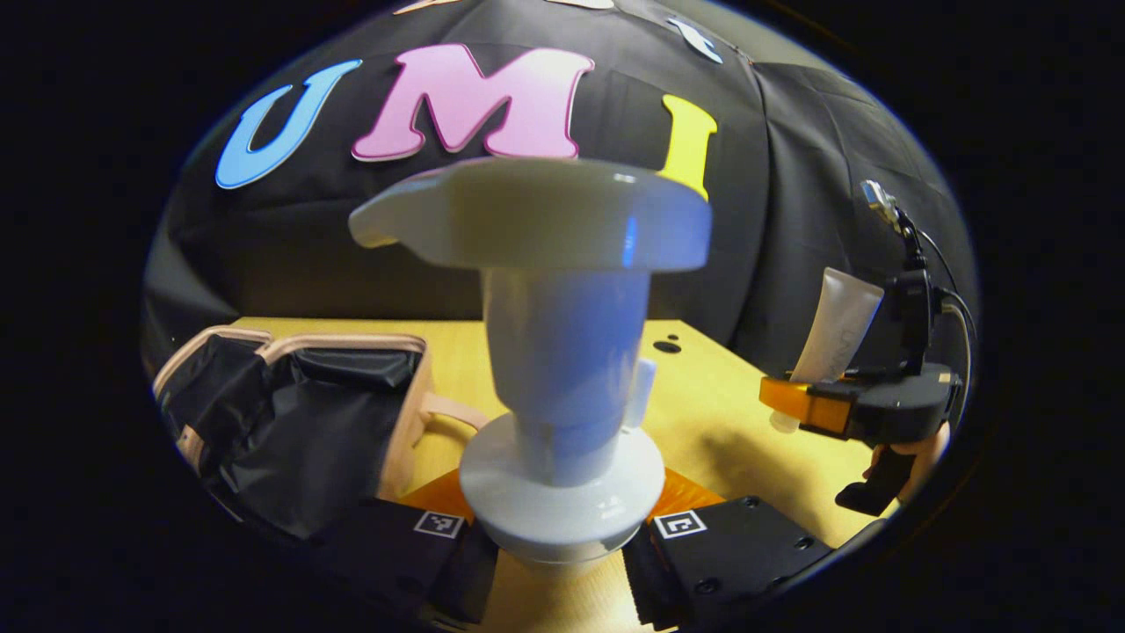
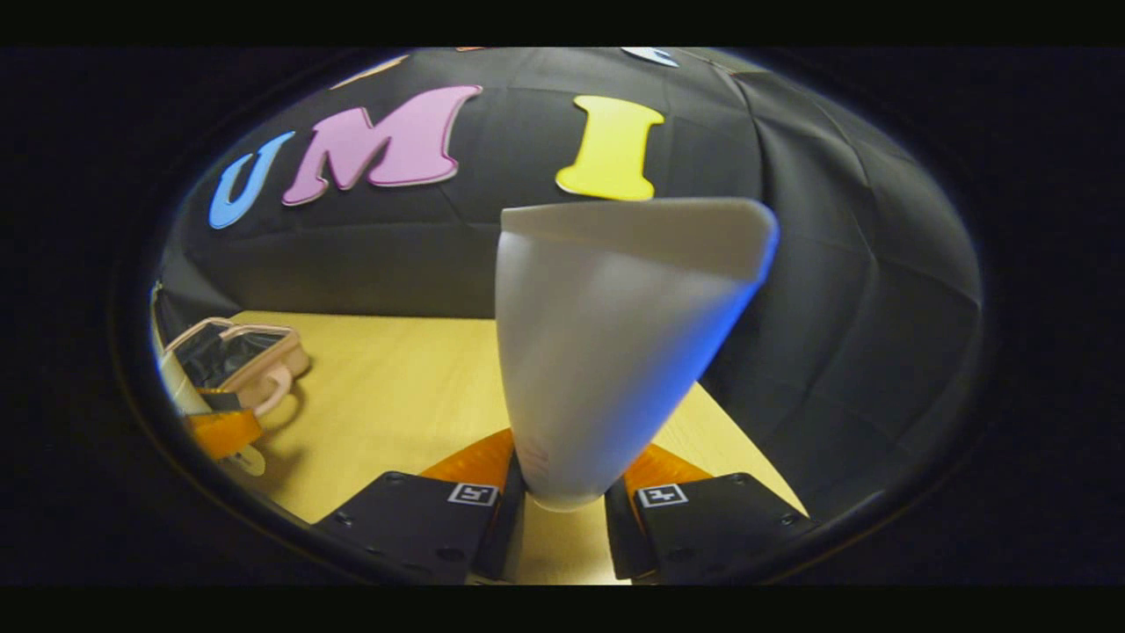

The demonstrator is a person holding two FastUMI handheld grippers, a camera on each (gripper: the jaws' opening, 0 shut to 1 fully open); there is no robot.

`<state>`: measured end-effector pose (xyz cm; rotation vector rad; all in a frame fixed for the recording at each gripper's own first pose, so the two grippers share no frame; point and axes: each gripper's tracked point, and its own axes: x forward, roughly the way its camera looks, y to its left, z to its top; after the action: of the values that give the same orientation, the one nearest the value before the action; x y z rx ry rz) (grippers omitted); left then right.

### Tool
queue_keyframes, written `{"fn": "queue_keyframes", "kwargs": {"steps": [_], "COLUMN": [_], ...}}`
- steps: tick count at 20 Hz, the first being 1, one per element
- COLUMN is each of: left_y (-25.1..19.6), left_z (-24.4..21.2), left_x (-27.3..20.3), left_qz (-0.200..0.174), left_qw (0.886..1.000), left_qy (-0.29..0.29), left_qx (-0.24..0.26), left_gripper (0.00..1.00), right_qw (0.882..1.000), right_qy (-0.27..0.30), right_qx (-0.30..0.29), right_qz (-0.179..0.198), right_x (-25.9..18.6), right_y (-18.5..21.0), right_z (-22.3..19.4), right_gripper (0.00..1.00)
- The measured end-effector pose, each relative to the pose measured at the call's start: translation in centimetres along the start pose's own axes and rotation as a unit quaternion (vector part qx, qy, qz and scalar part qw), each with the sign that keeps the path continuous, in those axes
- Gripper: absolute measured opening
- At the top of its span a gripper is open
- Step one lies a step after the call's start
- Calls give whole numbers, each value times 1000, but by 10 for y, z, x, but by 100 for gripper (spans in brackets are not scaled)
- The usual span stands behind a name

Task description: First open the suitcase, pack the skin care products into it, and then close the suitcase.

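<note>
Your left gripper point(image 1: 562, 527) pinches a pump bottle point(image 1: 558, 352); right gripper point(image 2: 562, 505) pinches a tube point(image 2: 606, 352); suitcase point(image 1: 299, 413) open on worktop point(image 1: 703, 413).

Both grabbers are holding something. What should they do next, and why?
Probably carry the pump bottle over to the suitcase and drop it in. The suitcase already lies open on the table, the left gripper is clamped on the bottle beside it, and the right gripper holds a tube farther off.

Black tongs point(image 1: 562, 527) bodies — square tag markings, screws — cabled.
</note>
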<state>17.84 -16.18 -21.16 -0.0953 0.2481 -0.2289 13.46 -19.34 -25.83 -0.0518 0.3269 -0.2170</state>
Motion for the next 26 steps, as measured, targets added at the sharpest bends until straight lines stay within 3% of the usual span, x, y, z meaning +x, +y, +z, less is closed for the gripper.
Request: {"fn": "queue_keyframes", "kwargs": {"steps": [3, 4, 6, 9, 11, 13, 15, 16, 19, 21, 23, 26], "left_y": [49, 71, 120, 188, 217, 232, 243, 246, 244, 249, 249, 250], "left_z": [43, 53, 59, 40, 16, -10, -36, -45, -62, -80, -86, -73], "left_x": [-26, -33, -39, -36, -29, -21, -13, -7, 6, 9, 13, 19], "left_qz": [34, 46, 77, 114, 114, 108, 105, 108, 97, 103, 102, 99], "left_qw": [999, 998, 997, 993, 989, 982, 974, 969, 953, 936, 927, 933], "left_qy": [-17, -17, -13, 41, 97, 152, 202, 221, 286, 335, 359, 345], "left_qx": [-33, -36, -18, 9, -9, -24, -13, -8, -19, -30, -28, -34], "left_gripper": [64, 64, 64, 63, 64, 64, 60, 64, 64, 64, 65, 66], "right_qw": [999, 998, 995, 988, 981, 975, 971, 969, 966, 965, 965, 965], "right_qy": [-24, -32, -43, -55, -61, -60, -56, -53, -45, -29, -19, 0], "right_qx": [-11, -9, -1, 4, 16, 23, 31, 40, 49, 51, 51, 38], "right_qz": [36, 52, 89, 146, 182, 212, 232, 239, 251, 257, 256, 258], "right_x": [-24, -32, -43, -57, -67, -75, -78, -78, -77, -75, -69, -65], "right_y": [32, 47, 83, 141, 181, 217, 243, 254, 274, 280, 282, 289], "right_z": [27, 37, 54, 75, 87, 91, 93, 95, 96, 91, 87, 78], "right_gripper": [39, 42, 42, 42, 42, 39, 42, 42, 38, 42, 42, 38]}}
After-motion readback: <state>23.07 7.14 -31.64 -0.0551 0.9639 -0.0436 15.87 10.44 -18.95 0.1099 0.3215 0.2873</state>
